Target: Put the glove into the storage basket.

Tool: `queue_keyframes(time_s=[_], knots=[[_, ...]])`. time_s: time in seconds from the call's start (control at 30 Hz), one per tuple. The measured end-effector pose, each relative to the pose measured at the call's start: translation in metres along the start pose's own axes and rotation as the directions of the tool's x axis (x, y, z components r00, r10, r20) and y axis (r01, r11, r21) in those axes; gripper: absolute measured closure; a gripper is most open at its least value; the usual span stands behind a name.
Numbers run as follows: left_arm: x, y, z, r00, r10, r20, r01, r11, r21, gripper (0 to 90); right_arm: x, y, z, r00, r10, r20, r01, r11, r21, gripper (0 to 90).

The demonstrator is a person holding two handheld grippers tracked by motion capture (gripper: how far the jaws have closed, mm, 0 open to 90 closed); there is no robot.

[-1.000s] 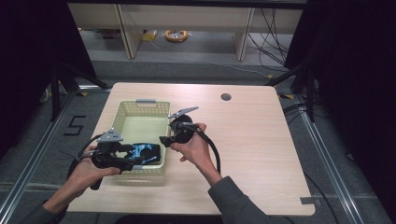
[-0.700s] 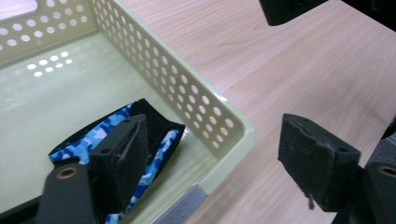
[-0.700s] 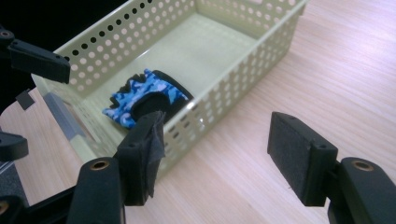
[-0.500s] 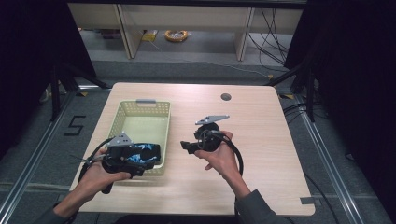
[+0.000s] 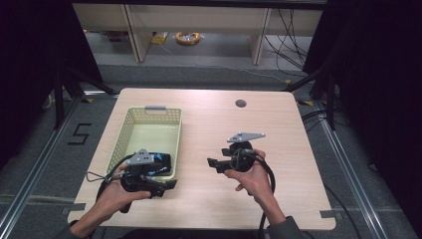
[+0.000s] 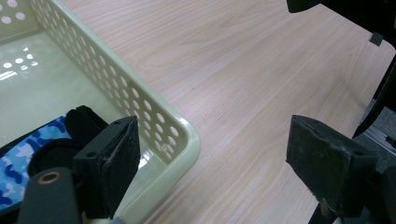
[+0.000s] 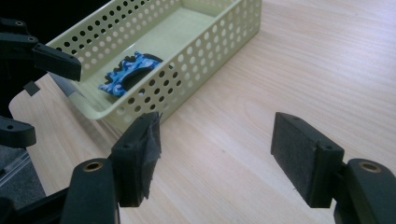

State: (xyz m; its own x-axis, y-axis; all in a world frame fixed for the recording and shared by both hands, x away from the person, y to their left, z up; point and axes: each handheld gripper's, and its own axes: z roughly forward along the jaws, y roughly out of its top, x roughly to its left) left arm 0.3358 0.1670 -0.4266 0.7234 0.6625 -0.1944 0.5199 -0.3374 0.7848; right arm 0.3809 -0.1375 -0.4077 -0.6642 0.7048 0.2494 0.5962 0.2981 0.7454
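Blue camouflage item (image 5: 158,164) lies in basket (image 5: 149,112), near corner. Both jaws just opened, nothing between: left hand-held gripper (image 5: 166,184) released beside that corner; right hand-held gripper (image 5: 213,163) withdrawn rightward. Placement looks done.

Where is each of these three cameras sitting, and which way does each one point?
High view: above the person's side, looking forward and down on the table; forearms and both hands enter from below, holding the left tongs and right tongs.
Left gripper view: rides the left tongs, looking past the basket corner across bare wood; two black jaws stand apart.
Right gripper view: rides the right tongs, facing the basket; its jaws stand apart, empty.
Shared: all three show the basket with the blue camouflage item inside.
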Motion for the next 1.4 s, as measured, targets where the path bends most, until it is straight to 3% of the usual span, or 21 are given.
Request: queue_keyframes(time_s=[0.1,0.13,0.27,0.33,0.47,0.5,0.57,0.77,0.83,0.87,0.97,1.0,1.03,1.1,1.13,1.17,1.2,1.27,1.4], knots=[[-0.004,-0.005,0.003,0.9995,0.031,-0.008,-0.031,0.9994,0.012,17.0,-0.002,-0.008,-0.004,0.9999,0.015,0.005,-0.015,0.9998,0.013,33.0],[-0.006,-0.007,0.005,0.9998,0.022,0.000,-0.022,0.9998,0.003,17.0,-0.005,-0.011,-0.004,0.9999,-0.007,0.011,0.007,1.0000,0.003,32.8],[-0.010,-0.012,0.008,0.9997,0.019,0.015,-0.019,0.9998,-0.003,17.0,-0.007,-0.023,-0.009,0.9997,-0.008,0.025,0.008,0.9999,0.010,32.0],[-0.013,-0.014,0.010,0.9996,0.015,0.023,-0.015,0.9999,-0.001,17.0,-0.007,-0.030,-0.010,0.9998,0.020,0.001,-0.020,0.9997,0.014,31.2],[-0.020,-0.019,0.013,0.9994,0.014,0.031,-0.014,0.9999,-0.008,16.7,-0.006,-0.041,-0.012,0.9996,0.027,-0.001,-0.027,0.9994,0.022,30.3],[-0.023,-0.022,0.013,0.9987,0.037,0.037,-0.036,0.9993,-0.008,16.7,-0.006,-0.048,-0.014,0.9992,0.037,-0.011,-0.037,0.9990,0.026,29.7],[-0.027,-0.025,0.013,0.9986,0.032,0.043,-0.032,0.9994,-0.015,17.0,-0.009,-0.054,-0.016,0.9999,0.009,-0.010,-0.009,0.9999,0.014,29.3],[-0.041,-0.030,0.010,0.9971,0.068,0.034,-0.067,0.9974,-0.029,17.0,-0.010,-0.076,-0.022,0.9983,0.054,-0.022,-0.054,0.9984,0.018,29.3],[-0.044,-0.033,0.011,0.9962,0.070,0.051,-0.069,0.9972,-0.031,17.0,-0.013,-0.083,-0.023,0.9994,0.031,-0.015,-0.031,0.9993,0.019,29.2],[-0.046,-0.035,0.010,0.9965,0.064,0.053,-0.063,0.9978,-0.023,17.0,-0.013,-0.086,-0.024,0.9982,0.056,-0.020,-0.056,0.9980,0.028,29.1],[-0.048,-0.040,0.011,0.9952,0.073,0.065,-0.072,0.9972,-0.019,17.0,-0.016,-0.093,-0.026,0.9986,0.049,-0.020,-0.048,0.9984,0.030,29.1],[-0.051,-0.043,0.012,0.9960,0.056,0.069,-0.056,0.9984,-0.012,17.0,-0.016,-0.096,-0.027,0.9983,0.055,-0.018,-0.055,0.9981,0.029,29.1],[-0.052,-0.047,0.012,0.9951,0.068,0.071,-0.068,0.9977,-0.002,17.0,-0.017,-0.102,-0.030,0.9980,0.063,-0.003,-0.063,0.9977,0.027,29.0],[-0.053,-0.049,0.013,0.9938,0.087,0.069,-0.087,0.9962,0.001,17.0,-0.018,-0.107,-0.030,0.9972,0.073,-0.019,-0.072,0.9970,0.027,28.9],[-0.054,-0.054,0.015,0.9935,0.086,0.074,-0.087,0.9962,0.008,17.0,-0.015,-0.110,-0.031,0.9937,0.111,-0.013,-0.111,0.9935,0.027,28.8],[-0.054,-0.054,0.015,0.9935,0.086,0.074,-0.087,0.9962,0.008,16.9,-0.015,-0.110,-0.031,0.9937,0.111,-0.013,-0.111,0.9935,0.027,28.8],[-0.054,-0.056,0.016,0.9919,0.099,0.080,-0.100,0.9950,0.011,16.9,-0.017,-0.115,-0.032,0.9975,0.070,-0.013,-0.069,0.9973,0.024,28.5],[-0.055,-0.060,0.017,0.9934,0.080,0.082,-0.082,0.9964,0.023,16.9,-0.013,-0.119,-0.034,0.9960,0.089,-0.010,-0.088,0.9953,0.039,28.3],[-0.052,-0.067,0.017,0.9914,0.104,0.080,-0.107,0.9937,0.035,16.7,-0.011,-0.125,-0.036,0.9984,0.057,-0.001,-0.057,0.9975,0.041,27.5]])
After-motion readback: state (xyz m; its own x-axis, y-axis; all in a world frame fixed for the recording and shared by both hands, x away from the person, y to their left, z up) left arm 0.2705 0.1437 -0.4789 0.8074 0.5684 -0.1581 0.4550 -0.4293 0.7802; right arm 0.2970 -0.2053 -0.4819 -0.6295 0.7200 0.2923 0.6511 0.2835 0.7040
